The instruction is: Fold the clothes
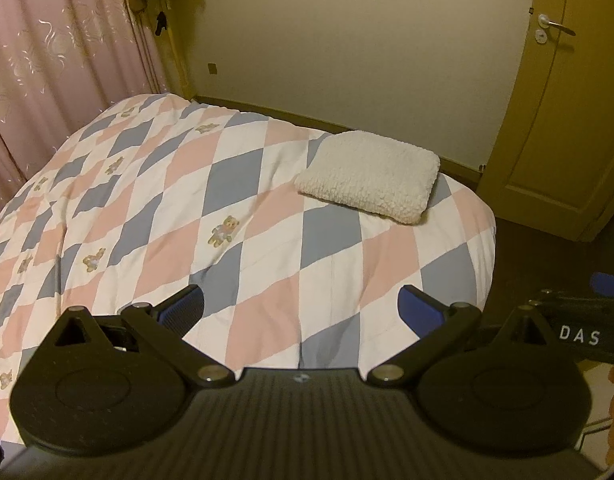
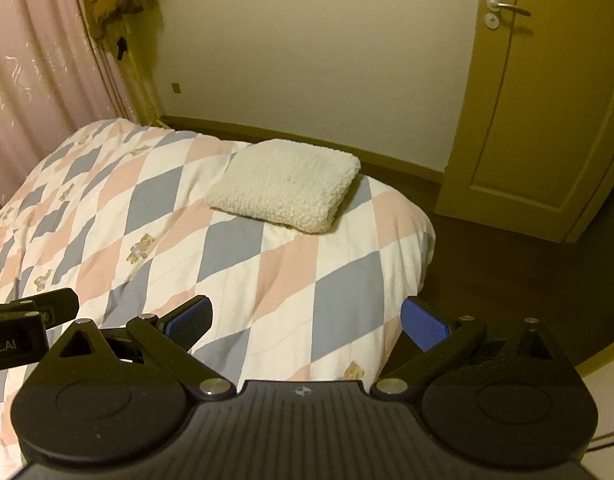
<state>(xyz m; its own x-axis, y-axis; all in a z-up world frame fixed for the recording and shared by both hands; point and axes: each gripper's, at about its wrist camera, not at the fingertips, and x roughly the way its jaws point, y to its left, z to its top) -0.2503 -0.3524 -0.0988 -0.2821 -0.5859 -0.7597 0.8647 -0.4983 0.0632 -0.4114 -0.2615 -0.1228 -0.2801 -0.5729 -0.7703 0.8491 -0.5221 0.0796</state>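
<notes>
Bedroom conditions: a bed with a diamond-patterned quilt (image 1: pixel 235 216) fills the work area, bounded by a pink curtain (image 1: pixel 55 52) on one side and a closed door (image 1: pixel 563 92) on the other. Your task item, a cream fleece garment (image 1: pixel 369 176), lies near the far corner of the bed on the door side, resting flat on the quilt as a compact, squared bundle. It appears already folded, and its place near the corner probably leaves the centre of the quilt free as a working surface.

Your left claw (image 1: pixel 303 308) is released, jaws spread wide, holding nothing, and hovers over the near edge of the bed. Your right claw (image 2: pixel 307 320) is likewise released and empty, held beside the left at similar height. Both are well apart from the garment (image 2: pixel 285 186). This level, open posture suits either a rest position or a fresh approach. No other garment for folding is visible on the bed in either view.
</notes>
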